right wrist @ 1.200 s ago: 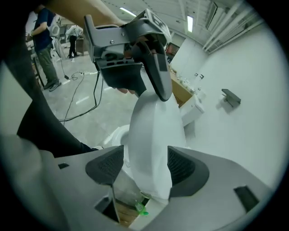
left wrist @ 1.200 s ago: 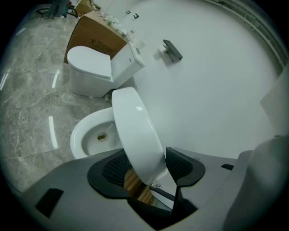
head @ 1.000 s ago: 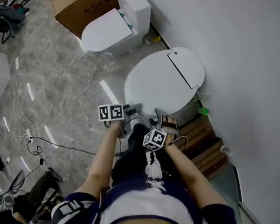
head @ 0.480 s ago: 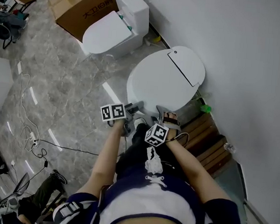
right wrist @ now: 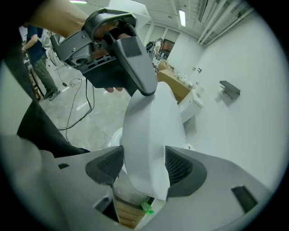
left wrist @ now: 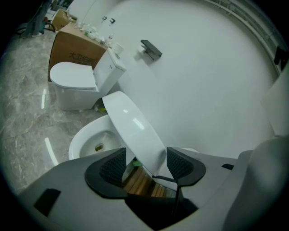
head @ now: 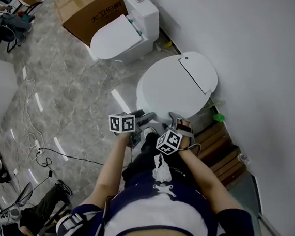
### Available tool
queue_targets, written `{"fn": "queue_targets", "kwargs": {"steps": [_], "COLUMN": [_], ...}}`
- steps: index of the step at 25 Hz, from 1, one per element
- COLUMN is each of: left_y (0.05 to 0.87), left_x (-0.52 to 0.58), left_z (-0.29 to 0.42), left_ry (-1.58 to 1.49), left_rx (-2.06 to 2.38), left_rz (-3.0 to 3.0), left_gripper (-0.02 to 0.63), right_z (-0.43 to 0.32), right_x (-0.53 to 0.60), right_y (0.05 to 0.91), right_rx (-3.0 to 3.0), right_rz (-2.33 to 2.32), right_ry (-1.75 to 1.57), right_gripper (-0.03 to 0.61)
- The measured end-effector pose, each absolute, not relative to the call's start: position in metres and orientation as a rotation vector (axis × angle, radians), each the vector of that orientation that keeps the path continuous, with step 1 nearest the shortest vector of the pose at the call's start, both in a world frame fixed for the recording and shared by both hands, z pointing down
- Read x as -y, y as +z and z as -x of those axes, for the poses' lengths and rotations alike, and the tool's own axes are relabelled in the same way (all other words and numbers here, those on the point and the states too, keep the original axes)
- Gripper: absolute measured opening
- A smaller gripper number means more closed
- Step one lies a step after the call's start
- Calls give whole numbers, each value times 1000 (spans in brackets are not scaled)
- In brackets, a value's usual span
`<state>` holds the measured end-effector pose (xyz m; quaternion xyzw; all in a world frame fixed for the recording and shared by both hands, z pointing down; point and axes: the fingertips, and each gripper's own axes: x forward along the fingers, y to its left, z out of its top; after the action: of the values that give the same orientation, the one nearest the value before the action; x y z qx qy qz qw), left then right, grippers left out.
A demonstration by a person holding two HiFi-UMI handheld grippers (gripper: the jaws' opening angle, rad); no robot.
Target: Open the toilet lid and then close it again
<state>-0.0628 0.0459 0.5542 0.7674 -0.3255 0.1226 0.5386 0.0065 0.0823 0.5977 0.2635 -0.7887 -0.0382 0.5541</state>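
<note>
The white toilet lid point(head: 173, 89) stands part-raised over the bowl point(left wrist: 90, 140), in front of the flat tank top point(head: 198, 73). My right gripper point(head: 180, 122) is at the lid's front edge. In the right gripper view the lid point(right wrist: 151, 135) fills the gap between the pads of the right gripper point(right wrist: 144, 164), which is shut on it. My left gripper point(head: 146, 116) is just to its left; its jaws have just been opening. The lid point(left wrist: 135, 131) lies loosely between the pads of the left gripper point(left wrist: 145, 163). One of its fingers point(right wrist: 135, 58) lies over the lid's upper edge.
A second white toilet point(head: 122, 32) and a cardboard box point(head: 91, 5) stand further along the white wall. Wooden slats point(head: 220, 148) and a small green object point(head: 219, 117) lie right of the toilet. Cables point(head: 40, 148) trail over the marble floor. A person point(right wrist: 38, 45) stands far off.
The left gripper's marker cube has rolled a little. Both hands and the lid stay in nearly the same place; the head view has shifted slightly.
</note>
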Motion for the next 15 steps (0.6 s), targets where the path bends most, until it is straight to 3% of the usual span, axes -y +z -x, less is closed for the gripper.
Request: {"fn": "queue_targets", "kwargs": {"steps": [7,15], "left_y": [531,513], "left_x": [-47,-40], "left_z": [65,48], "left_ry": [353,367], "left_rx": [877,929], "left_rz": [-2076,-2188], "left_gripper": [268,218], "right_z": [-12,-26], "right_x": [-77,-64], "right_y": [581,560], "right_rx": [1919,1957], "right_rz": [-617,-634], "right_ry": [-96,-69], "right_gripper": [261,261]}}
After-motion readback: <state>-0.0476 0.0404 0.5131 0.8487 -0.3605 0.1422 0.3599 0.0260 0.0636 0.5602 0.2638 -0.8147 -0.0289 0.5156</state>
